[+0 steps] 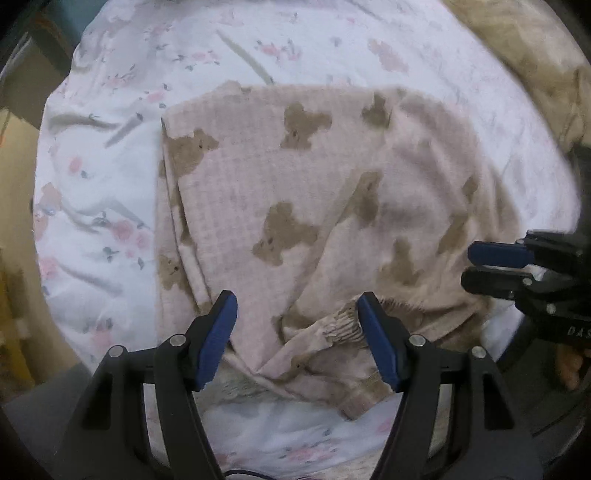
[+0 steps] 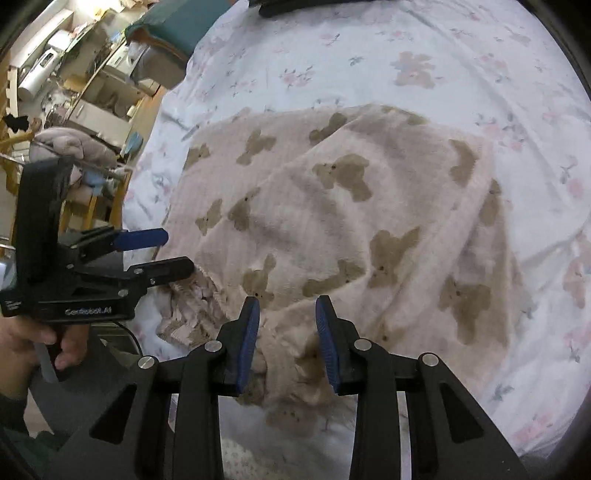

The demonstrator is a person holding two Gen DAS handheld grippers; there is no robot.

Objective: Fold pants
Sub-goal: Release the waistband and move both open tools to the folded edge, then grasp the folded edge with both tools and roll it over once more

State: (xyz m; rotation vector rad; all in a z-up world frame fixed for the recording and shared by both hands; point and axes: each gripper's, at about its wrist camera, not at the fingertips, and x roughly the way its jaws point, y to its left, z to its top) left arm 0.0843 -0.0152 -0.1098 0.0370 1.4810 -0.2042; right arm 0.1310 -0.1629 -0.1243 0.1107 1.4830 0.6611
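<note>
Pink pants (image 1: 266,177) printed with brown bears lie folded over on a white floral bedsheet (image 1: 110,192). My left gripper (image 1: 295,299) points down over their near edge. It is open, and a ribbed cuff (image 1: 343,326) lies under its right finger. At the right edge, my right gripper (image 1: 467,266) hovers over the pants. In the right wrist view the pants (image 2: 332,206) fill the middle. My right gripper (image 2: 288,301) stands open with bunched fabric lying below the gap, not pinched. The left gripper (image 2: 179,249), held by a hand (image 2: 37,343), is open beside the ribbed cuff (image 2: 192,306).
The floral bedsheet (image 2: 424,44) spreads beyond the pants on all sides. A beige blanket (image 1: 535,55) lies at the top right. Past the bed's left edge stand cluttered shelves (image 2: 74,74), a grey plush toy (image 2: 70,144) and a teal cushion (image 2: 177,22).
</note>
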